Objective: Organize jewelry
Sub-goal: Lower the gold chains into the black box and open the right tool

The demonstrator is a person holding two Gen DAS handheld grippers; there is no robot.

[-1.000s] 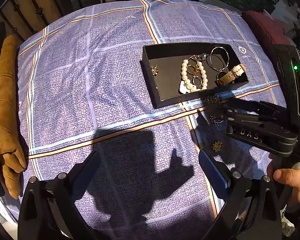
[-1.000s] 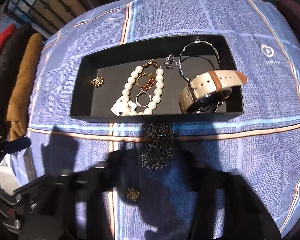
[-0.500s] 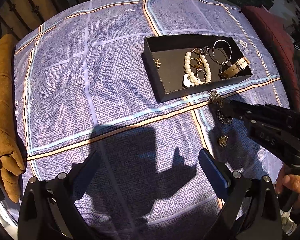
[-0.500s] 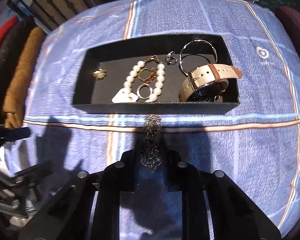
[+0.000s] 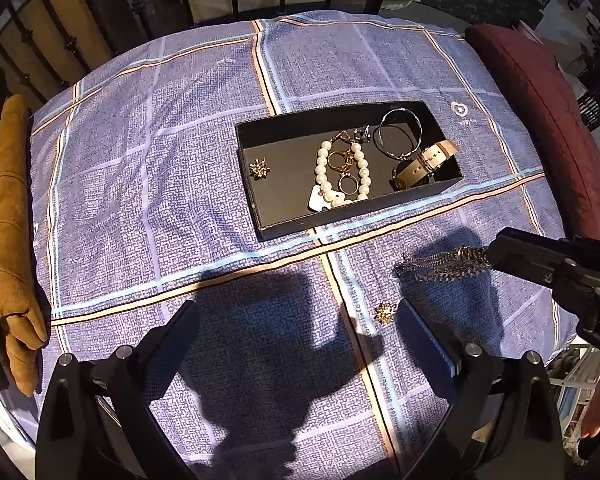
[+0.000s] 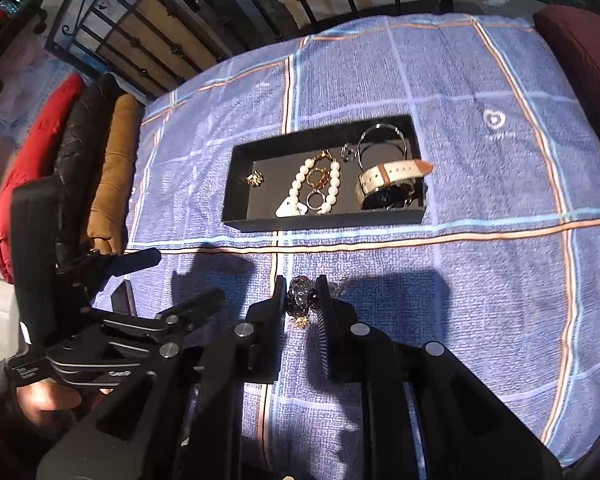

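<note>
The right gripper (image 6: 301,300) has its fingers pressed in on a dark metal chain (image 6: 300,297), pinching it between the tips. From the other side you can see that chain (image 5: 444,266) hanging out of the gripper's nose (image 5: 490,256), bunched and trailing sideways, lifted clear of the cloth (image 5: 180,160) with its shadow underneath. Directly below the pinched chain, on the cloth, lies a small gold flower stud (image 6: 300,322); it sits just off the tip of the left gripper's right finger (image 5: 424,336).

The left gripper (image 5: 300,320) is spread wide with nothing between its fingers, only shadowed cloth. A hand (image 6: 48,400) holds it by its handle, low to the left of the right gripper.

Ahead of both grippers, past the orange stripe in the cloth, sits the black tray (image 6: 324,222). Inside it, on the far-left side from the right gripper, is a second gold stud (image 6: 255,179). Middle of the tray: a pearl bracelet (image 6: 334,192) with a white tag, and gold and silver rings (image 6: 319,178) lying inside its loop. Beyond that is a small silver piece (image 6: 349,153), too small to tell what. Towards the right end are a silver bangle (image 6: 382,136) and a watch (image 6: 388,184) with a pale strap, its tan end poking over the tray wall.

A brown cushion (image 5: 8,220) lies along the left edge of the table, a maroon one (image 5: 540,100) on the right
</note>
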